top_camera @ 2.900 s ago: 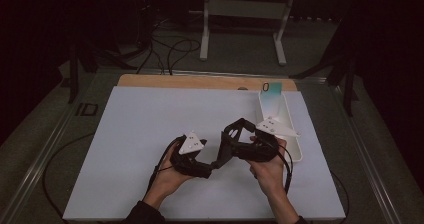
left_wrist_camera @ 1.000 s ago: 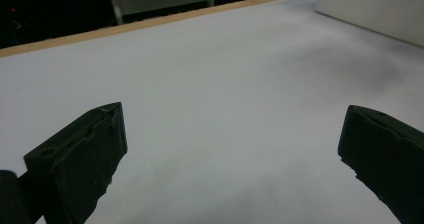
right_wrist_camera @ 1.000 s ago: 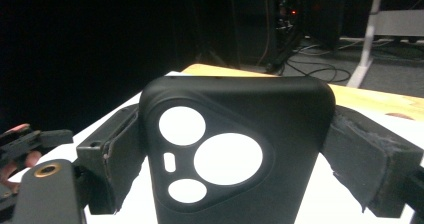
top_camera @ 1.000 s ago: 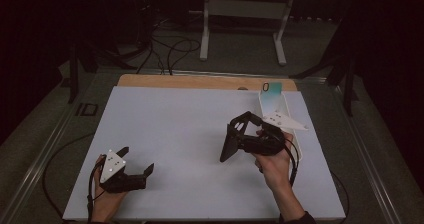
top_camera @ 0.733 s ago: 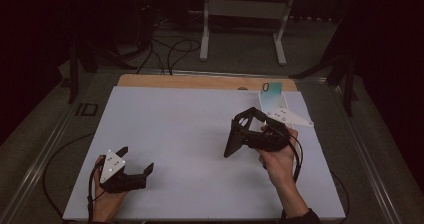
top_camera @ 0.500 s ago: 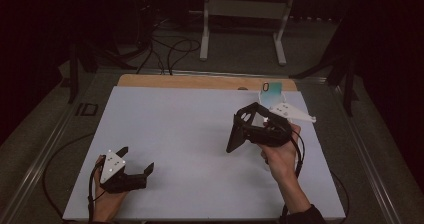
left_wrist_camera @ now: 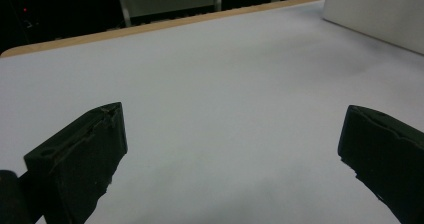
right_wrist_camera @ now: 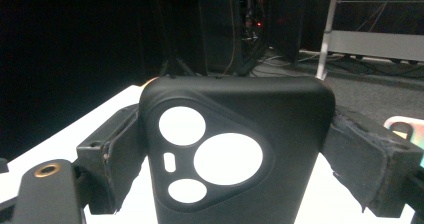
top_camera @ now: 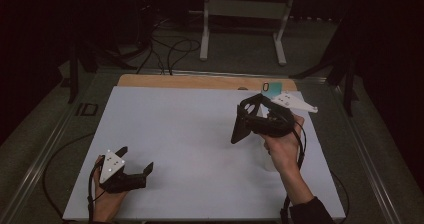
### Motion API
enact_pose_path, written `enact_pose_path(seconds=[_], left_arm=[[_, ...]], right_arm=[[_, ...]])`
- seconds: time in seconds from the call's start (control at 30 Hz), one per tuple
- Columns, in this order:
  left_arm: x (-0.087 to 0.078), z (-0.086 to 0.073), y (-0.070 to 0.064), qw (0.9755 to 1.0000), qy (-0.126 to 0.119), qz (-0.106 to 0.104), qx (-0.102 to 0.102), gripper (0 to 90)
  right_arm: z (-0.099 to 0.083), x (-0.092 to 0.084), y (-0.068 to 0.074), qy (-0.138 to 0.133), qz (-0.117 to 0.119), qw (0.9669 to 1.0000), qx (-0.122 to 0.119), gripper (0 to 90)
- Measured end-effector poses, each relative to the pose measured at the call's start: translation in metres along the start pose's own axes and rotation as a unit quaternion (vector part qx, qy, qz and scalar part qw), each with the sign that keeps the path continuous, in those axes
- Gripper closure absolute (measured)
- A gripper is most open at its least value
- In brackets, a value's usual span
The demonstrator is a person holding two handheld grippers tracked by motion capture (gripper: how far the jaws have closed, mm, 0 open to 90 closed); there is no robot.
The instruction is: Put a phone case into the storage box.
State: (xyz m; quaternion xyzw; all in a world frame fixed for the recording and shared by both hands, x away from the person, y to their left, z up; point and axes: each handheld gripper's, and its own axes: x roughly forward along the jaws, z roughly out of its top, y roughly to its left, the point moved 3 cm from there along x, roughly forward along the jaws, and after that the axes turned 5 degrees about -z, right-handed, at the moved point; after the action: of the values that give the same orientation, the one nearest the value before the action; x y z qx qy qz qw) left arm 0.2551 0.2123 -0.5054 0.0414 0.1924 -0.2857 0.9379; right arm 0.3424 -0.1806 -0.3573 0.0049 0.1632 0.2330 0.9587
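Observation:
A black phone case (right_wrist_camera: 285,114) with a three-hole camera cutout stands upright between the jaws of my right gripper (right_wrist_camera: 240,151), which is shut on its two long edges. In the high view that gripper (top_camera: 250,116) holds the case (top_camera: 241,126) in the air above the right half of the white mat (top_camera: 190,129). My left gripper (top_camera: 136,160) rests low at the mat's front left corner. Its jaws stand wide apart with nothing between them (left_wrist_camera: 232,149).
A teal item (top_camera: 272,87) lies at the mat's back right edge. A white box (left_wrist_camera: 385,14) lies on the mat's right side, a faint white shape (top_camera: 270,159) beside the right hand. A wooden strip (top_camera: 200,81) borders the back; a metal stand (top_camera: 245,9) and cables are beyond.
The left gripper left the centre, where both hands met, for the front left corner and stays still. The right gripper has lifted the case up and back to the right.

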Motion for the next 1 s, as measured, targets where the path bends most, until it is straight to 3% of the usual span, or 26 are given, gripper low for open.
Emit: enact_pose_path(seconds=[0.3, 1.0], left_arm=[[0.000, 0.000, 0.000, 1.0000, 0.000, 0.002, -0.002, 0.0], [-0.001, 0.000, 0.001, 1.0000, -0.002, 0.004, -0.004, 0.0]], right_arm=[[0.004, 0.010, -0.013, 0.001, -0.017, 0.9998, 0.009, 14.1], [0.020, 0.022, -0.036, 0.004, -0.056, 0.9984, -0.006, 14.1]])
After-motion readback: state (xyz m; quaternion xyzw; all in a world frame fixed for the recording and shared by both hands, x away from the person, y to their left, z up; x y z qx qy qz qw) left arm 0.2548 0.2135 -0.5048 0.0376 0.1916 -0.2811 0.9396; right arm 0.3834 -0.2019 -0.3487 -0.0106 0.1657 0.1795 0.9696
